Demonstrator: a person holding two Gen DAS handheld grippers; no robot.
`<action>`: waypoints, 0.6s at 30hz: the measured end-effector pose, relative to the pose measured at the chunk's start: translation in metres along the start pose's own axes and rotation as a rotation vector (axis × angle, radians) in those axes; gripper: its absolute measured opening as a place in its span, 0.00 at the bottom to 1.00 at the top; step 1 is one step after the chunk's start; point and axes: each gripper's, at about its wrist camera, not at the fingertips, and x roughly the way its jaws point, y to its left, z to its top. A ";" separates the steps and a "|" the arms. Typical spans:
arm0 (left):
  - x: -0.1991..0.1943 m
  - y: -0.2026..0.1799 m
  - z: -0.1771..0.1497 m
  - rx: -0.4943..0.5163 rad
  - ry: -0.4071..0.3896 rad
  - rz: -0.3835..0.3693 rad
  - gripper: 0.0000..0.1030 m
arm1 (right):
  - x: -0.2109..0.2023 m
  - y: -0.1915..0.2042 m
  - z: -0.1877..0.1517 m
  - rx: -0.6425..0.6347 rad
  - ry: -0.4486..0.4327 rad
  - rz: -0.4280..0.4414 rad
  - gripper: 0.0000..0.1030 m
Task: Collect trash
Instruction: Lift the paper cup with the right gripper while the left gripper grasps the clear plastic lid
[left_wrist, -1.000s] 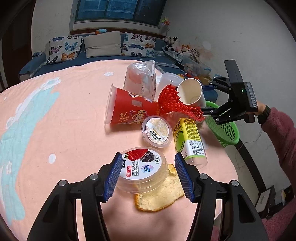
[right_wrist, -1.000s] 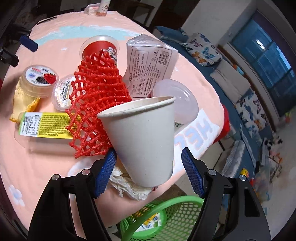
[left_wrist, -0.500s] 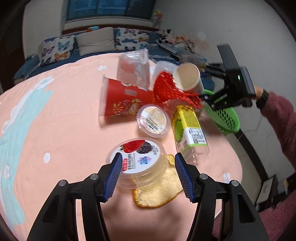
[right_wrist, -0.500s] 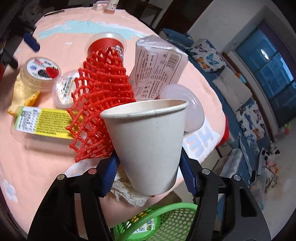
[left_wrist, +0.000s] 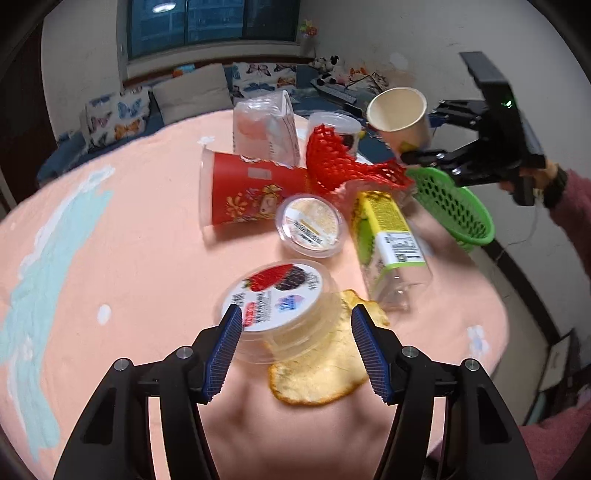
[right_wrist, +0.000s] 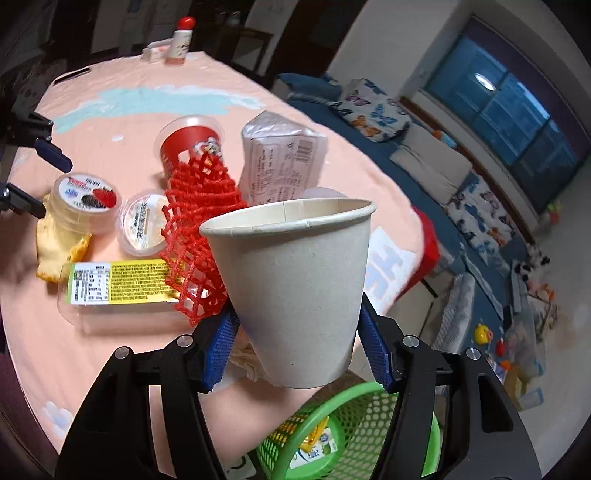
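My right gripper (right_wrist: 297, 349) is shut on a white paper cup (right_wrist: 295, 280) and holds it upright, lifted off the pink table, above the green mesh basket (right_wrist: 332, 435). The cup (left_wrist: 400, 114) and right gripper (left_wrist: 424, 151) also show in the left wrist view, over the basket (left_wrist: 454, 210). My left gripper (left_wrist: 295, 350) is open around a lidded strawberry yogurt tub (left_wrist: 277, 299) that rests on an orange peel (left_wrist: 317, 373); its pads do not touch the tub.
On the table lie a red cup on its side (left_wrist: 251, 192), red foam netting (left_wrist: 343, 166), a small lidded tub (left_wrist: 310, 225), a yellow-labelled plastic box (left_wrist: 388, 243), a tissue pack (left_wrist: 264, 129) and a clear cup (left_wrist: 334, 129). The basket holds a carton (right_wrist: 314, 443).
My right gripper closed on the paper cup and lifted it up off the table. My left gripper drew back slightly from the yogurt tub, still open.
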 end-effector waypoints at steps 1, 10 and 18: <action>0.001 -0.001 -0.001 0.015 -0.001 0.003 0.58 | -0.003 0.000 -0.001 0.011 -0.003 0.001 0.60; 0.001 -0.013 -0.001 0.120 -0.013 0.033 0.58 | -0.013 0.002 -0.008 0.100 -0.006 -0.024 0.60; 0.013 -0.024 -0.001 0.249 -0.005 0.067 0.54 | -0.028 0.002 -0.011 0.192 -0.030 -0.019 0.60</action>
